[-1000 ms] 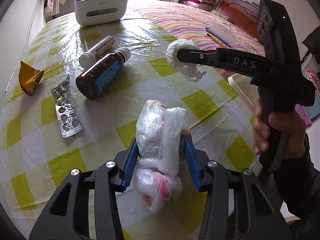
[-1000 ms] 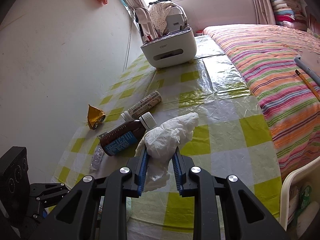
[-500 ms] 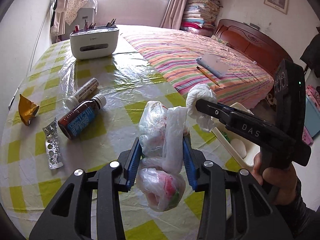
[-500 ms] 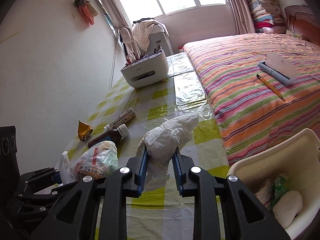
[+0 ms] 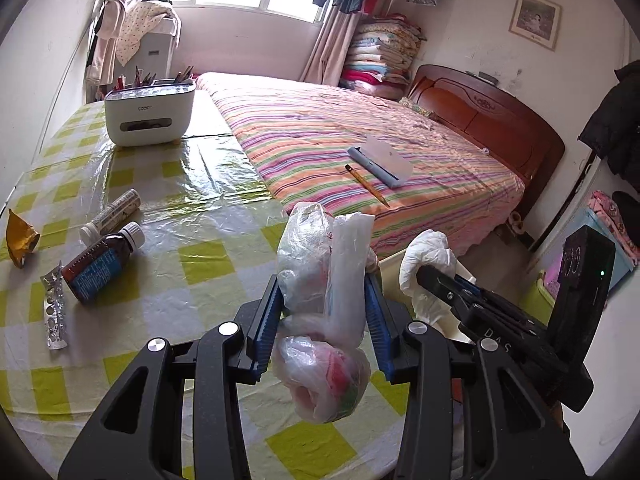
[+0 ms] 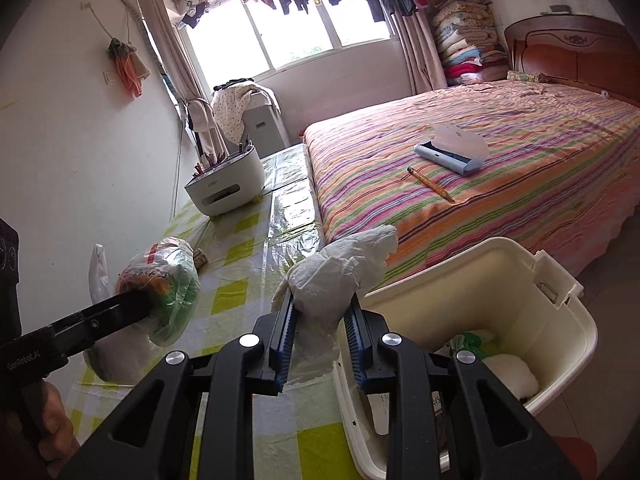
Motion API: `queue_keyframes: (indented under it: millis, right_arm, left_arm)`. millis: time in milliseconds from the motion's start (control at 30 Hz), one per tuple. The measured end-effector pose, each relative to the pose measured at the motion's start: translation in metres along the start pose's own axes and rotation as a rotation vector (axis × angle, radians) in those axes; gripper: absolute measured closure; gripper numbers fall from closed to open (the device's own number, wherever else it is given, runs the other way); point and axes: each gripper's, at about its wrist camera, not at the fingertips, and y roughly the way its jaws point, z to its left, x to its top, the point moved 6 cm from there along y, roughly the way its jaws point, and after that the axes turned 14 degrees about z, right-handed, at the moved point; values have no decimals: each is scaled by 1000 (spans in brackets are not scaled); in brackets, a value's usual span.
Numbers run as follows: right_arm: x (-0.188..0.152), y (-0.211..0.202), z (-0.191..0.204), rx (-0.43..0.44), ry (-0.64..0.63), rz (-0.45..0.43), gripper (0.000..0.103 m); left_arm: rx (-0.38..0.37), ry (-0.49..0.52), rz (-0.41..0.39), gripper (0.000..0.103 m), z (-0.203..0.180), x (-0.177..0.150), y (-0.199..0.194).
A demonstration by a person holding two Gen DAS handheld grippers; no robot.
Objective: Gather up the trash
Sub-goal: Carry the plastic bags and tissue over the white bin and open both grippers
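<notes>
left gripper (image 5: 326, 312): blue pads clamped on a crumpled clear plastic bag (image 5: 324, 300), part of it hanging below
right gripper (image 5: 430, 280): at right, pinching a white tissue wad (image 5: 428, 252)
table (image 5: 208, 208): green-checked cover under clear film
on table: brown medicine bottle (image 5: 100, 264), white tube (image 5: 112, 216), blister pack (image 5: 54, 312), gold wrapper (image 5: 20, 238), white organizer box (image 5: 148, 114)
bed (image 5: 340, 136): pencil (image 5: 366, 184), blue case (image 5: 380, 160)

Daylit bedroom, striped bed (image 5: 360, 148), window (image 6: 288, 32)
</notes>
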Motion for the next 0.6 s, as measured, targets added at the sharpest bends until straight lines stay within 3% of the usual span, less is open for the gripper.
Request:
queue_keyframes:
  millis: [167,433,500,600]
  right_arm:
    - [0,-8,-18,-7,55,-30,80]
    - [-3,-20,-28,-22,74,-60,77]
    - [-4,-22,-32,-12,95,-61,74]
    - [-6,-21,-39,-2,121,-46,58]
  left_arm:
    - [-9,57,-23,63,-24,5,-2]
    - [-52,50,-38,63,-41,13,2]
    - [-51,53,-35,63,-44,14,5]
    - [-58,46,-21,63,-46,16,11]
